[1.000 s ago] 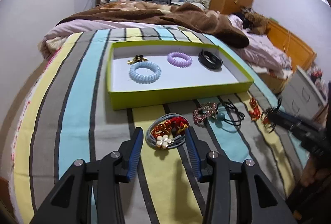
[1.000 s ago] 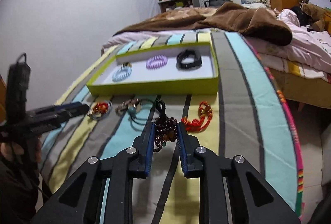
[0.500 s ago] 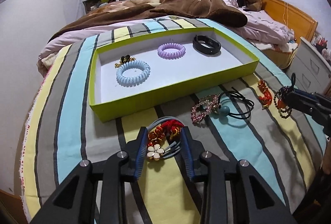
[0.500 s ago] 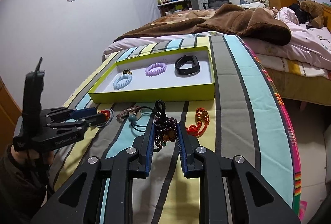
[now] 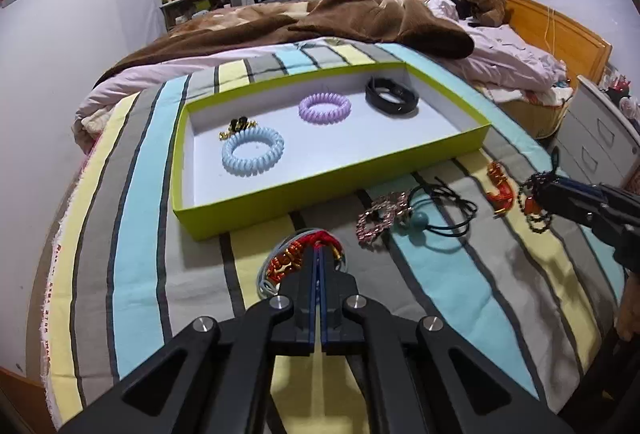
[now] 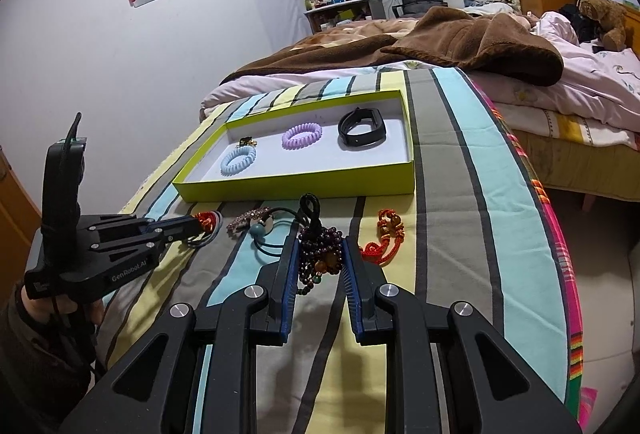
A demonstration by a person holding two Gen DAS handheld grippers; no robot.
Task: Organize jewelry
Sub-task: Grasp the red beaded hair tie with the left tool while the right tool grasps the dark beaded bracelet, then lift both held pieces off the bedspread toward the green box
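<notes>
now the left gripper [image 5: 319, 254] has just closed on the red hair tie bundle [image 5: 294, 258]; the green tray [image 5: 280, 201] edge lies at 12 o'clock, with bare striped cover between. the right gripper [image 6: 320, 254] is part open, clamping the dark bead bracelet [image 6: 320, 252].

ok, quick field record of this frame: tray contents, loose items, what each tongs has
tray: green box lid on striped bedspread
in tray: blue spiral hair tie; purple spiral hair tie; black band; small gold clip
loose: rhinestone clip; black elastic with teal bead; red knot charm
left tongs: just closed on red bracelet bundle
right tongs: gripping dark bead bracelet
</notes>
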